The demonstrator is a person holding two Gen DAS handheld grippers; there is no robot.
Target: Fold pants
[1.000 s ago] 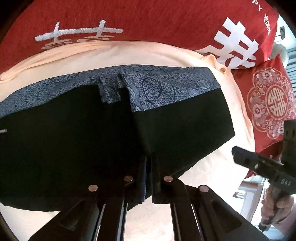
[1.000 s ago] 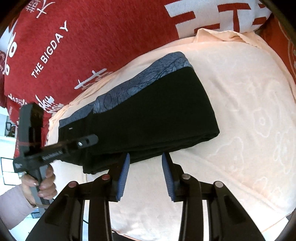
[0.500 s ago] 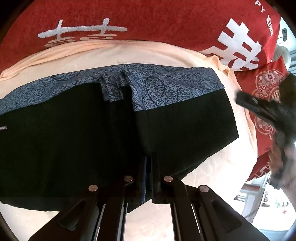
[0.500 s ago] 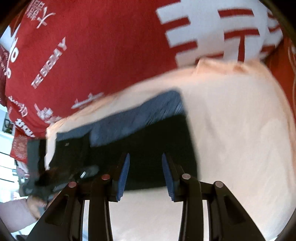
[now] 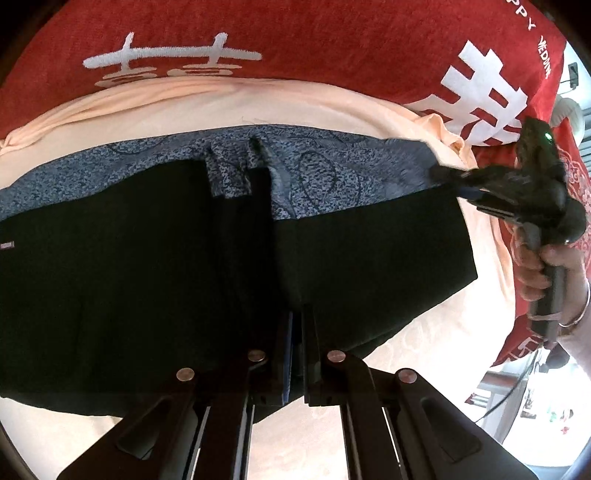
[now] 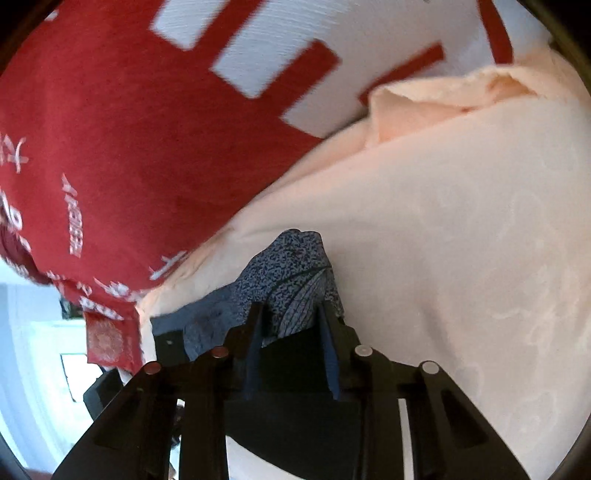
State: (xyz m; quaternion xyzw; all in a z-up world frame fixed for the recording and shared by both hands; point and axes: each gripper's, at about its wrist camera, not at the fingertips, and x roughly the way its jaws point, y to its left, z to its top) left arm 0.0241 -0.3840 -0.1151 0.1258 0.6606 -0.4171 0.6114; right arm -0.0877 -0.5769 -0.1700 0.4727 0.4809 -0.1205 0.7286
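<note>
Black pants (image 5: 147, 277) with a blue patterned band (image 5: 351, 177) lie folded on a peach blanket (image 5: 258, 107). My left gripper (image 5: 297, 325) is shut on their near edge, and pleats of cloth run up from its tips. In the left wrist view my right gripper (image 5: 439, 173), held by a hand (image 5: 535, 266), reaches the far right corner of the band. The right wrist view shows the right gripper (image 6: 291, 321) with jaws closing. The patterned corner (image 6: 291, 273) lies between its fingers, which still stand apart.
A large red pillow (image 5: 295, 33) with white characters lies along the far edge of the blanket and fills the upper left of the right wrist view (image 6: 129, 129). Another red cushion (image 5: 513, 332) sits at the right. Bare peach blanket (image 6: 461, 240) stretches right of the pants.
My right gripper has swung from beside the near right side to the pants' far right corner and lowered onto the patterned band, its jaws narrowing. The left gripper has kept still.
</note>
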